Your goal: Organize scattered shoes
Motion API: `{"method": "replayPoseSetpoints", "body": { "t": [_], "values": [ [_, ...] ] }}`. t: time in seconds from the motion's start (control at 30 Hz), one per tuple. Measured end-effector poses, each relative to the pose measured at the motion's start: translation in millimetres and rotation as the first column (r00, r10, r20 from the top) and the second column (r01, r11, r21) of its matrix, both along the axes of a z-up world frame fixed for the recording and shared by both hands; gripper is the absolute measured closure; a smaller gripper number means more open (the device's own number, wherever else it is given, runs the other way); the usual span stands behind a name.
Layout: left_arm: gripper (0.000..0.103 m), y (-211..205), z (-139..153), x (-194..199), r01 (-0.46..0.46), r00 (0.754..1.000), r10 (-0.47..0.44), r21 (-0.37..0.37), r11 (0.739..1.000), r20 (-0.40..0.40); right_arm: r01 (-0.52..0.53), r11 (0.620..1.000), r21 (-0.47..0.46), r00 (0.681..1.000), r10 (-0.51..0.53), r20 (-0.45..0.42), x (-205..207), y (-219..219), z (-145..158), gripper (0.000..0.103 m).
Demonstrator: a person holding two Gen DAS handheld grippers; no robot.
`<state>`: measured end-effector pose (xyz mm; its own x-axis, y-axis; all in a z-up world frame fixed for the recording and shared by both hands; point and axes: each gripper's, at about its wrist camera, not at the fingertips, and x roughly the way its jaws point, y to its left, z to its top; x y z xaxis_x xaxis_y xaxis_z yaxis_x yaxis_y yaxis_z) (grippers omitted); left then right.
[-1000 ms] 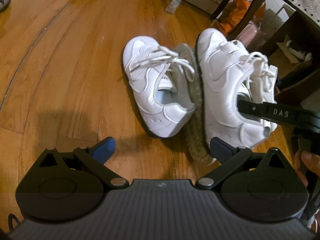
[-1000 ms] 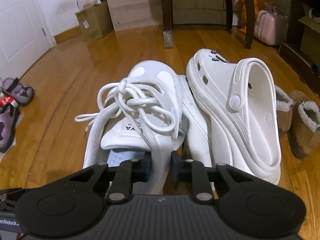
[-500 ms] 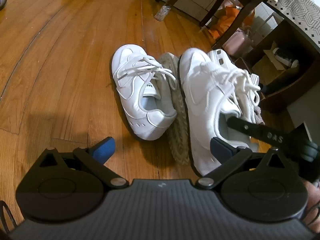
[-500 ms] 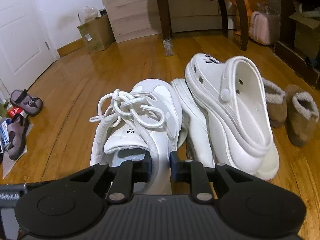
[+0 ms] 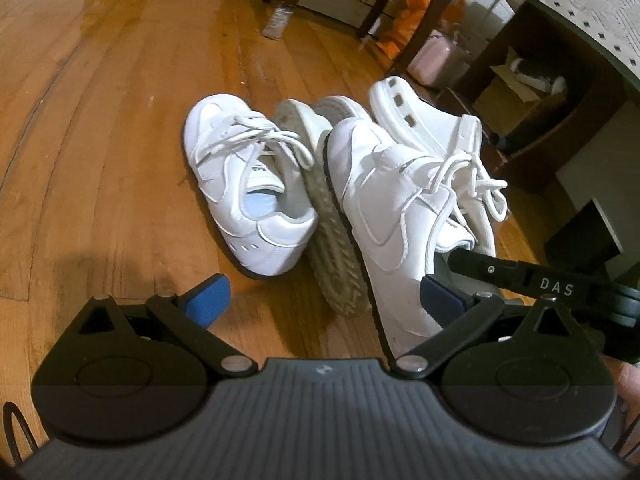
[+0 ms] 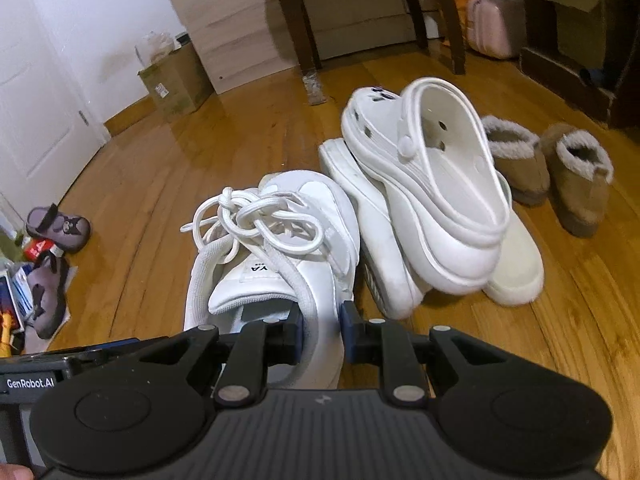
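Right wrist view: your right gripper (image 6: 320, 326) has its jaws nearly closed, pinching the padded heel collar of a white lace-up leather sneaker (image 6: 280, 248). That sneaker sits directly ahead of the fingers, toe pointing away, laces bunched on top. Whether its sole rests on the glossy wooden plank floor (image 6: 160, 176) cannot be told from this view. Just to its right lies a pile of white foam clogs: one white perforated clog with a heel strap (image 6: 432, 184) rests tilted on top of a second white clog (image 6: 372, 232), which lies partly beneath it. Farther right, a pair of tan fleece-lined slipper boots (image 6: 556, 172) stands upright on the floor, the two boots side by side. At the far left, near a white door (image 6: 36, 120), two small purple children's sandals (image 6: 52, 256) lie well apart from the rest.

Left wrist view: your left gripper (image 5: 324, 300) stands wide open with its blue-padded fingers (image 5: 208, 298) gripping nothing and hovering above the floor. Ahead of it, a second white lace-up sneaker (image 5: 244, 192) stands upright on the floor, left of the held one (image 5: 392, 216). Between the two sneakers a clog lies on its side, its worn ribbed sole (image 5: 332, 232) showing. The black arm of your right gripper (image 5: 520, 280) enters from the right and reaches into the held sneaker's opening.
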<state>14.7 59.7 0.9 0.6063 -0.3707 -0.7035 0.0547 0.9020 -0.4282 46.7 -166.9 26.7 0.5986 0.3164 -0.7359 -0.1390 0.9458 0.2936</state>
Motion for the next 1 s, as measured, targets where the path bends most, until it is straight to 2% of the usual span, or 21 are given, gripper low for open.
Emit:
{"method": "replayPoseSetpoints", "body": {
  "t": [0.13, 0.3, 0.33, 0.47, 0.57, 0.73, 0.87, 1.0],
  "values": [
    [0.000, -16, 0, -8, 0.046, 0.999, -0.043, 0.078, 0.996, -0.033, 0.039, 0.999, 0.036, 0.999, -0.038, -0.029, -7, -10, -5, 0.084],
    [0.000, -20, 5, -25, 0.087, 0.994, -0.085, 0.038, 0.995, -0.064, 0.057, 0.997, 0.042, 0.998, -0.056, -0.034, -24, -17, -5, 0.084],
    [0.000, -23, 6, -28, 0.091, 0.993, -0.087, 0.052, 0.994, -0.085, 0.057, 0.998, 0.037, 0.998, -0.056, -0.038, -29, -19, -4, 0.084],
    [0.000, -47, 10, -43, 0.134, 0.987, -0.111, 0.202, 0.970, -0.119, 0.061, 0.998, 0.018, 0.997, -0.061, -0.044, -52, -27, 1, 0.084],
    [0.000, -58, 10, -51, 0.161, 0.980, -0.128, 0.225, 0.961, -0.152, 0.069, 0.998, -0.003, 0.997, -0.070, -0.040, -70, -36, -1, 0.084],
    [0.000, -71, 5, -68, 0.223, 0.957, -0.183, 0.171, 0.960, -0.224, 0.074, 0.997, -0.026, 0.995, -0.076, -0.060, -95, -54, -9, 0.083],
    [0.000, -73, -8, -87, 0.253, 0.938, -0.225, 0.077, 0.964, -0.263, 0.068, 0.995, -0.070, 0.989, -0.076, -0.127, -109, -57, -29, 0.082],
    [0.000, -72, -19, -86, 0.229, 0.938, -0.198, 0.077, 0.971, -0.284, 0.042, 0.998, -0.050, 0.986, -0.049, -0.157, -114, -60, -50, 0.081]
  ]
}}
